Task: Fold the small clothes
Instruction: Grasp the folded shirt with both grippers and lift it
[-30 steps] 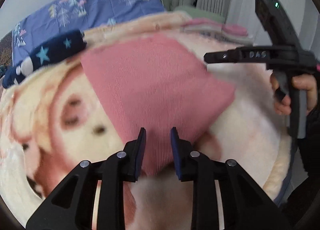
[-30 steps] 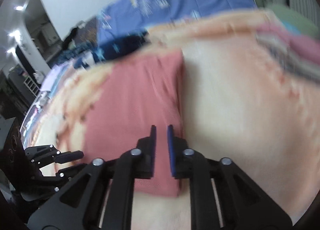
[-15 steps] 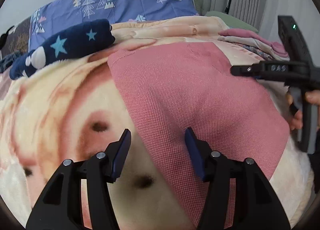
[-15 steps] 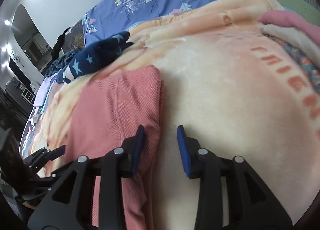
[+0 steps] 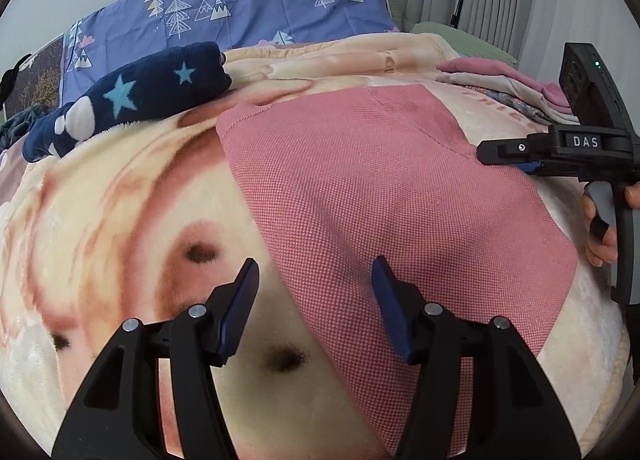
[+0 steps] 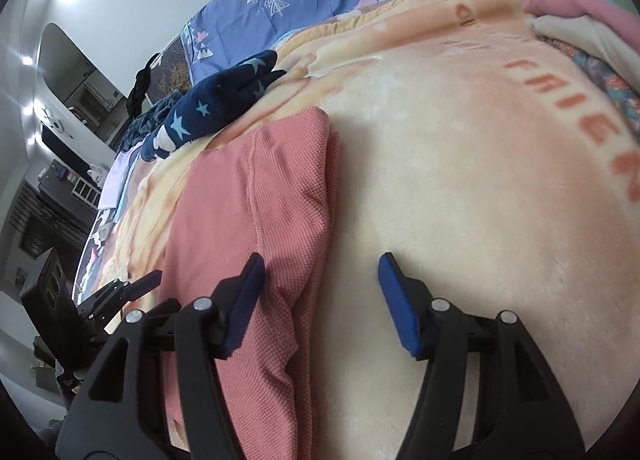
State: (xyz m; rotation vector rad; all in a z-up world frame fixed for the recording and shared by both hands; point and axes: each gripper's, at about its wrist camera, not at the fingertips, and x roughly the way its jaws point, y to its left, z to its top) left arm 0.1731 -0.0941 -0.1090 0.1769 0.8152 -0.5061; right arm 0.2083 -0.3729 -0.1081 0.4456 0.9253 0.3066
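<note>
A pink waffle-knit garment (image 5: pixel 380 196) lies folded flat on a cream and peach plush blanket (image 5: pixel 120 220); it also shows in the right wrist view (image 6: pixel 256 196). My left gripper (image 5: pixel 316 280) is open and empty, its jaws straddling the garment's near left edge. My right gripper (image 6: pixel 322 274) is open and empty, over the garment's right edge and the blanket (image 6: pixel 460 180). The right gripper also shows in the left wrist view (image 5: pixel 516 152) at the garment's far right side.
A navy garment with blue stars (image 5: pixel 132 100) lies at the back left. A stack of folded clothes (image 5: pixel 516 88) sits at the back right, also in the right wrist view (image 6: pixel 592 32). A purple tree-print quilt (image 5: pixel 248 20) lies behind.
Both grippers were shut on the pink garment; they have opened, let it go and it now lies flat. Both have drawn back slightly toward its edges.
</note>
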